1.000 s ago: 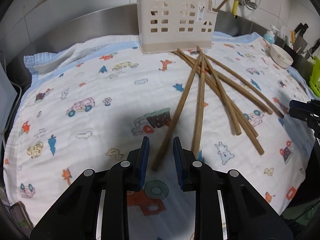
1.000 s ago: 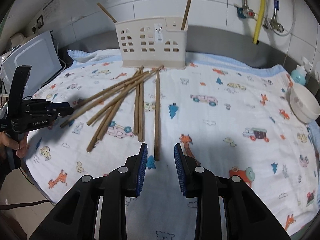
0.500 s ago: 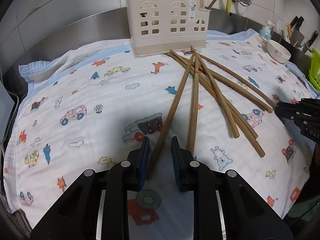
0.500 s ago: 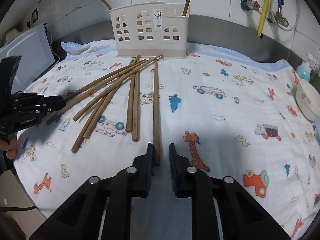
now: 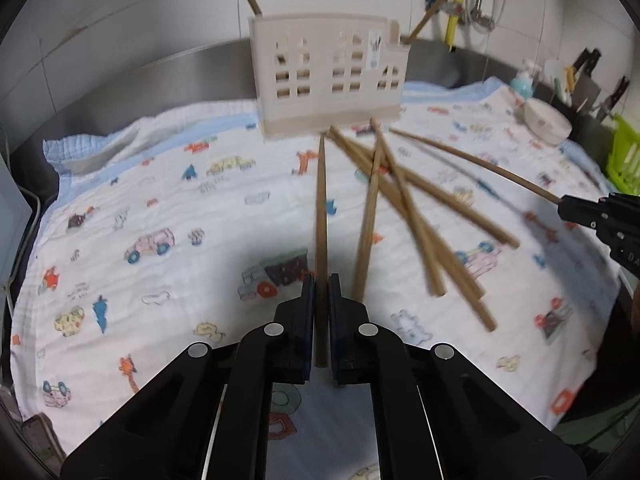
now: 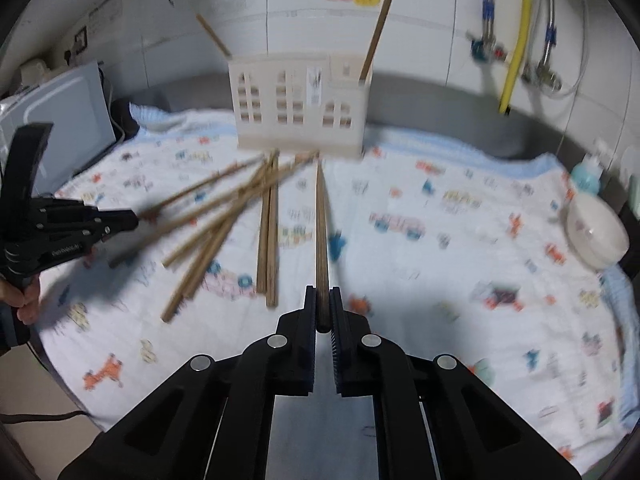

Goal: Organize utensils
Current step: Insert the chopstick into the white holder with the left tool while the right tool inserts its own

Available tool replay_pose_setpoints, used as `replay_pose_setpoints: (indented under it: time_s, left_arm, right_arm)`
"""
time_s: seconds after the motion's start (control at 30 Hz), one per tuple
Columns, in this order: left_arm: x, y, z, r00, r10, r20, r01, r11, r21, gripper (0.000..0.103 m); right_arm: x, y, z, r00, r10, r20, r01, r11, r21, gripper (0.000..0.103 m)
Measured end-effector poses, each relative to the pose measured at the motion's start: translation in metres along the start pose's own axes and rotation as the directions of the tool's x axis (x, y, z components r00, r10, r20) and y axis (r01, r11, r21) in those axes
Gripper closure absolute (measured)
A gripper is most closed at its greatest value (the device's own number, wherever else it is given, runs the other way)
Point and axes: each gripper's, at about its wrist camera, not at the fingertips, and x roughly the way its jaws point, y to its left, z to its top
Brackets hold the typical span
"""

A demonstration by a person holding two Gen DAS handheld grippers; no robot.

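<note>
Since half a second ago both tongs have clamped and lifted: the left gripper (image 5: 321, 300) now pinches one chopstick (image 5: 321, 216), the right gripper (image 6: 323, 304) another chopstick (image 6: 321, 236), each pointing level toward the utensil holder (image 5: 328, 76). Six loose chopsticks (image 5: 404, 208) lie fanned on the cloth (image 5: 160, 200) before the holder; two stand inside it.

- Even indoor light, fairly bright on the patterned cloth (image 5: 168, 208).
- Soft shadow pools ahead of each claw.
- Motion blur smears the right wrist view most.
- Fisheye bends edges; corners go black.
</note>
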Motion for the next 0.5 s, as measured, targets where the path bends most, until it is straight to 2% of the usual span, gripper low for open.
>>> replay_pose_setpoints:
  time_s: [0.17, 0.3, 0.5]
  left_arm:
    - [-0.028, 0.000, 0.016, 0.997, -0.023, 0.075, 0.024, 1.000, -0.004, 0.098]
    - [-0.041, 0.004, 0.030, 0.991, -0.048, 0.125, 0.051, 0.998, -0.024, 0.098]
    - [-0.049, 0.005, 0.049, 0.983, -0.049, 0.179, 0.056, 0.998, -0.034, 0.098]
  right_arm:
    - [-0.034, -0.005, 0.032, 0.996, 0.007, 0.090, -0.005, 1.000, -0.023, 0.096]
    - [-0.047, -0.010, 0.057, 0.992, 0.035, 0.123, -0.032, 0.999, -0.028, 0.096]
    - [-0.055, -0.013, 0.091, 0.987, 0.071, 0.144, -0.064, 0.997, -0.050, 0.096]
